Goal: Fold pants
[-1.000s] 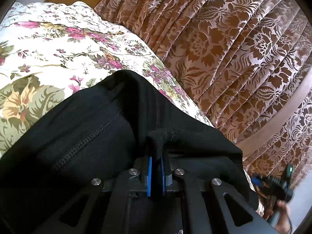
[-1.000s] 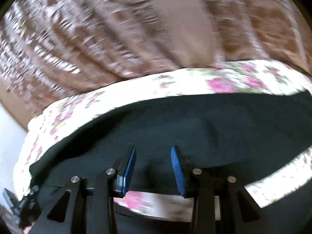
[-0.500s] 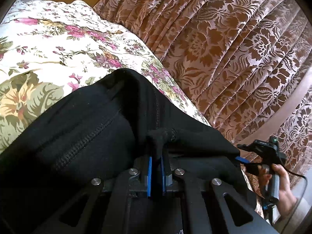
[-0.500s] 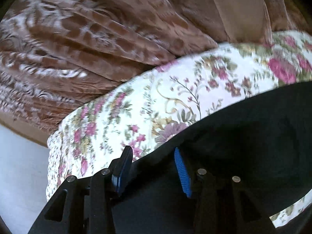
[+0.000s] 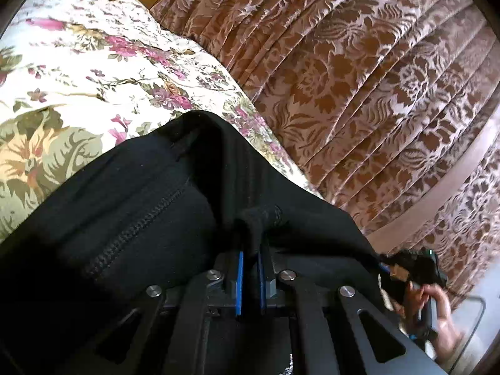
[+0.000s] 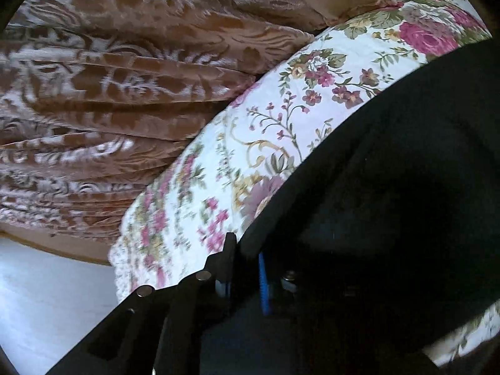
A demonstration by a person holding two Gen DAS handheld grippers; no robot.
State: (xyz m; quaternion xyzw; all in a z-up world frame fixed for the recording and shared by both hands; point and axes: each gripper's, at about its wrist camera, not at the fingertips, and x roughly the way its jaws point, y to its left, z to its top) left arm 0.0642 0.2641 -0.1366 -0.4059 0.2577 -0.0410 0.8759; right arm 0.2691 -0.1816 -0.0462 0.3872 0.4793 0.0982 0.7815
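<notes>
— What has my left gripper [image 5: 250, 276] got?

— Its blue pads are pinched together on a bunched fold of the black pants [image 5: 131, 212], low in the middle of the left wrist frame. The fabric fills the lower left, over the floral bedspread [image 5: 72, 72].

— And my right gripper [image 6: 247, 268]?

— Lower centre of its own frame, the fingers are nearly together with the pants' edge [image 6: 390, 187] running between them; I can't tell if they truly grip. The brown curtain [image 6: 109, 78] fills the upper left there. In the left view, my right hand [image 5: 437, 309] shows at lower right.
</notes>
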